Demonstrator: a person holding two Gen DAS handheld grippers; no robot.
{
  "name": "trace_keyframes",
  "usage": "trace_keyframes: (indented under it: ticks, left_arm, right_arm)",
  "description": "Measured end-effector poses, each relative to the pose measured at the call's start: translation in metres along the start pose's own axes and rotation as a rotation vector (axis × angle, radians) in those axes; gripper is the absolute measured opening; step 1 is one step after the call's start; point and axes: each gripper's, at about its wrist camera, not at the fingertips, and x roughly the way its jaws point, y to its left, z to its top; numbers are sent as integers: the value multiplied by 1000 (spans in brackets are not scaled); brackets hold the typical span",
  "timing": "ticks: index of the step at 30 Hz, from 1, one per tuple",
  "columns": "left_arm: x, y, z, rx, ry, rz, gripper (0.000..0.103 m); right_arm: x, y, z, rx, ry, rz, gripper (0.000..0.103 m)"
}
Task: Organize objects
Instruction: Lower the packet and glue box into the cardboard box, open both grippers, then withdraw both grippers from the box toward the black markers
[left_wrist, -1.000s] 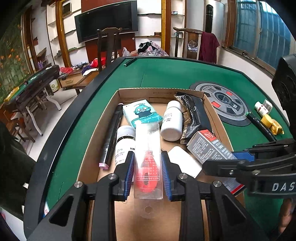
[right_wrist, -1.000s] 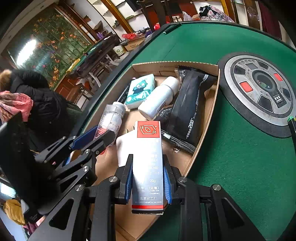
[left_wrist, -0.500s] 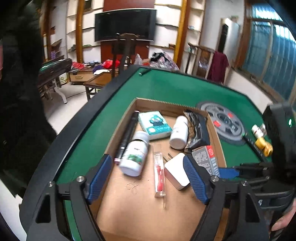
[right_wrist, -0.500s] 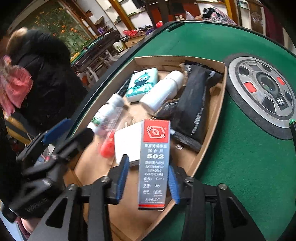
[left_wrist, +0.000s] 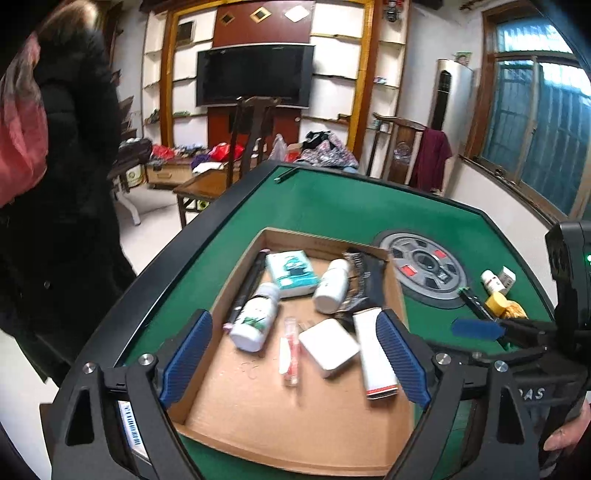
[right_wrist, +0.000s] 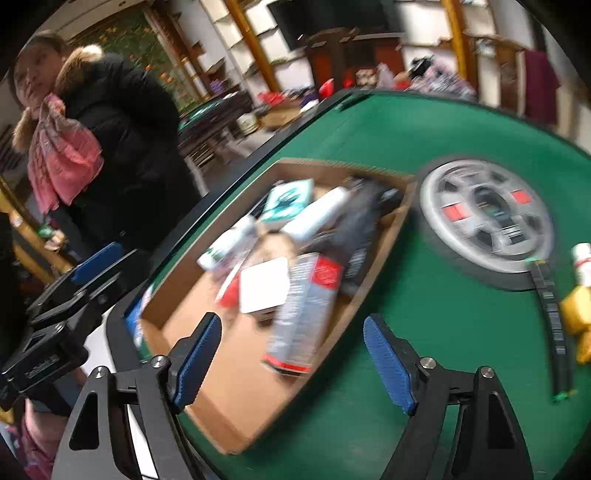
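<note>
A cardboard box (left_wrist: 295, 435) sits on the green table (left_wrist: 332, 206). In it lie a red-and-clear toothbrush pack (left_wrist: 290, 350), a white charger (left_wrist: 328, 347), a grey 502 glue carton (left_wrist: 375, 358), two white bottles (left_wrist: 255, 317), a tissue pack (left_wrist: 291, 273) and a black pouch (left_wrist: 365, 280). My left gripper (left_wrist: 295, 363) is open and empty above the box's near end. My right gripper (right_wrist: 295, 365) is open and empty above the box's right edge; the glue carton (right_wrist: 306, 314) lies below it. The right wrist view is blurred.
A round grey control panel (left_wrist: 424, 269) is set in the table right of the box. A black pen-like strip (right_wrist: 550, 317), a small white bottle (left_wrist: 489, 282) and yellow items (left_wrist: 502, 306) lie at the far right. A person in a black coat (right_wrist: 122, 147) stands at the left.
Both grippers opened and pulled back and up. The left let go of the toothbrush pack, the right let go of the glue carton; both now lie in the box.
</note>
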Motion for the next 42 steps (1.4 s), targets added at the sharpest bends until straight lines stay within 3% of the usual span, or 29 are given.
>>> trace_keyframes:
  ticks: [6, 11, 16, 26, 42]
  left_arm:
    - [-13, -36, 0, 40, -36, -47, 90]
    - [-11, -59, -2, 81, -27, -63, 91]
    - [-8, -76, -2, 98, -16, -77, 91]
    - [-5, -91, -2, 128, 4, -79, 91]
    - [-1, -105, -7, 159, 35, -94, 91]
  right_arm:
    - [-52, -19, -11, -25, -188, -333, 90]
    - [-91, -27, -21, -42, -306, -449, 99]
    - [-101, -24, -27, -96, -345, -543, 103]
    - [-97, -32, -31, -116, -326, -581, 103]
    - [-101, -54, -38, -37, -304, -574, 103]
